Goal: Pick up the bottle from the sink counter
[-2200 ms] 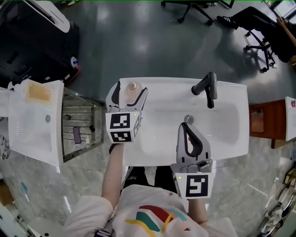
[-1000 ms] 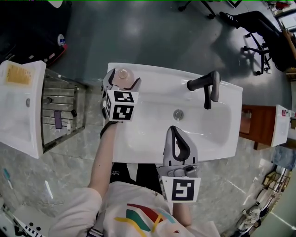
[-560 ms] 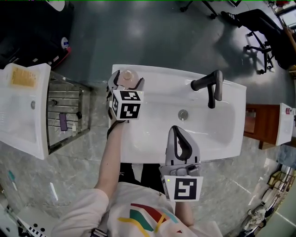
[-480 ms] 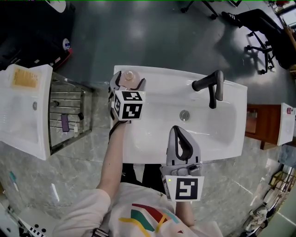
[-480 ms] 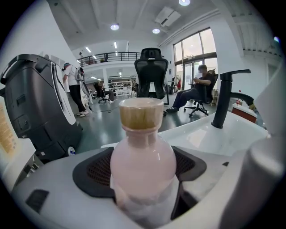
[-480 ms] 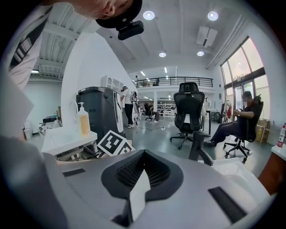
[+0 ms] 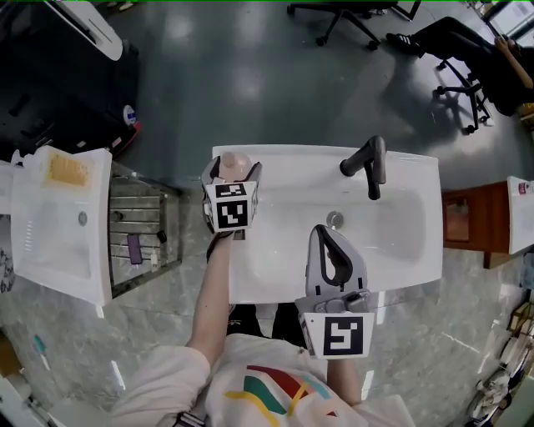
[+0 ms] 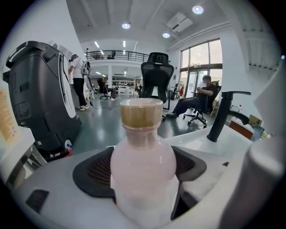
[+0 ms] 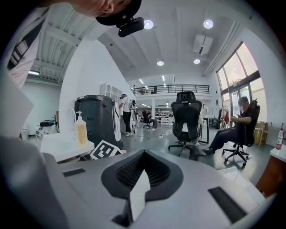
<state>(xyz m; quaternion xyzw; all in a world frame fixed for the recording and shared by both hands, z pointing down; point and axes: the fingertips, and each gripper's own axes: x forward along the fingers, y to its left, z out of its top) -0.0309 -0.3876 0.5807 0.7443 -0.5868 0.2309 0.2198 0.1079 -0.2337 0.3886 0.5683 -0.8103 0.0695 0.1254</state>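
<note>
From the head we look steeply down on the whole sink counter (image 7: 417, 171) from well above. In the left gripper view we sit low over that counter, close against the bottle (image 8: 142, 165), facing across to the faucet (image 8: 222, 115), which the head view also takes in. The right gripper view faces level into the room, and both gripper views share the office chair (image 9: 187, 112).

A black machine (image 7: 50, 92) fills the upper left. Below it, at the left edge, a white basin (image 7: 62, 221) stands beside a metal rack (image 7: 138, 238). An office chair (image 7: 346, 12) stands at top centre, and a brown cabinet (image 7: 463, 218) at the right edge.
</note>
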